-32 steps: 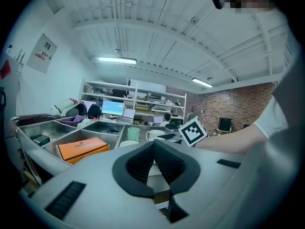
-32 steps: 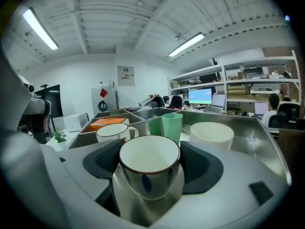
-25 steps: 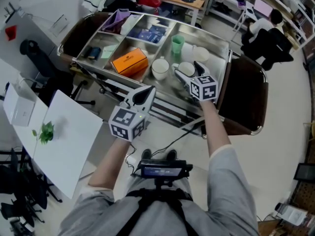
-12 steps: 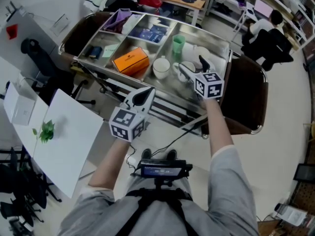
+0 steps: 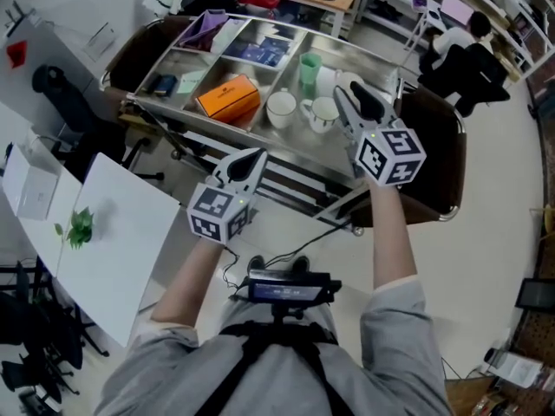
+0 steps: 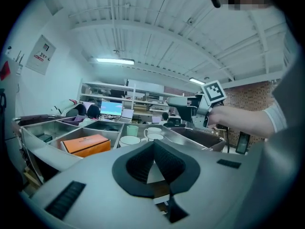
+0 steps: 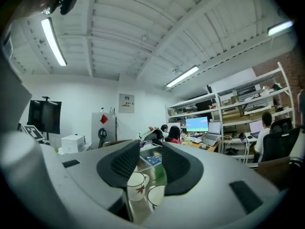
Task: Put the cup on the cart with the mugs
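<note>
Steel cart (image 5: 286,141) partly hidden behind right gripper (image 5: 355,100), jaws just narrowed, nothing between; mugs (image 5: 281,108), green cup (image 5: 310,70) nearby; left gripper (image 5: 245,165) closed, empty.

Ceiling tube lights (image 7: 52,41) give bright, even light and soft shadows. The steel cart (image 5: 299,141) glints mildly. Both gripper views bend strongly toward dark edges.

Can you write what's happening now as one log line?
right gripper: empty, jaws apart, just been closing, near cart | left gripper: shut, empty | mugs: standing on cart
</note>
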